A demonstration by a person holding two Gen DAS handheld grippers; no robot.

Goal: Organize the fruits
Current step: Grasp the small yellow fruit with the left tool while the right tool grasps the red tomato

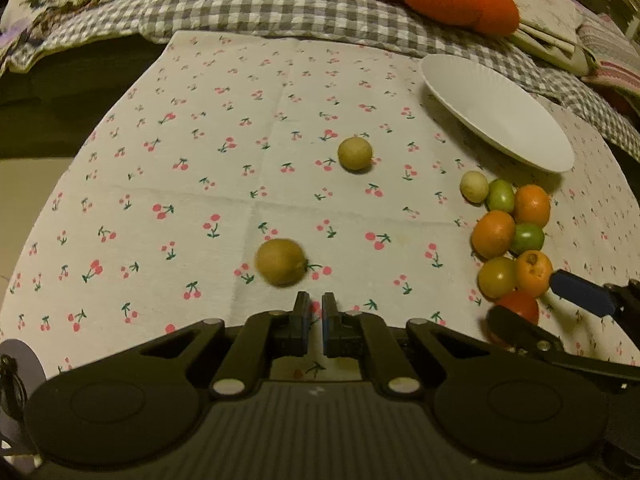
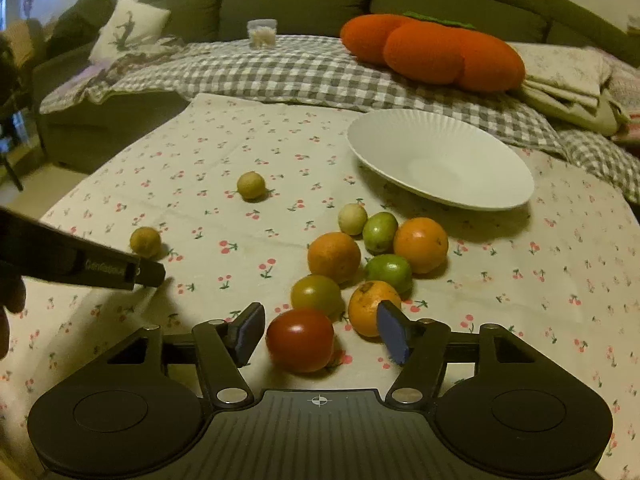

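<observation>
A cluster of small fruits lies on the cherry-print cloth: a red tomato [image 2: 300, 339], oranges [image 2: 334, 257], green fruits [image 2: 388, 272] and a pale one [image 2: 352, 219]. My right gripper [image 2: 320, 332] is open, its jaws on either side of the red tomato without touching it. Two brownish round fruits lie apart to the left [image 1: 281, 261] [image 1: 354, 153]. My left gripper [image 1: 315, 312] is shut and empty, just short of the nearer brown fruit. An empty white plate [image 2: 460, 136] stands behind the cluster; it also shows in the left wrist view [image 1: 532, 136].
A sofa with a grey checked blanket [image 2: 280, 72], an orange pumpkin-shaped cushion [image 2: 432, 50], folded cloths [image 2: 568, 80] and a small clear cup [image 2: 262, 33] lies behind the table. The table edge drops off at the left [image 1: 60, 160].
</observation>
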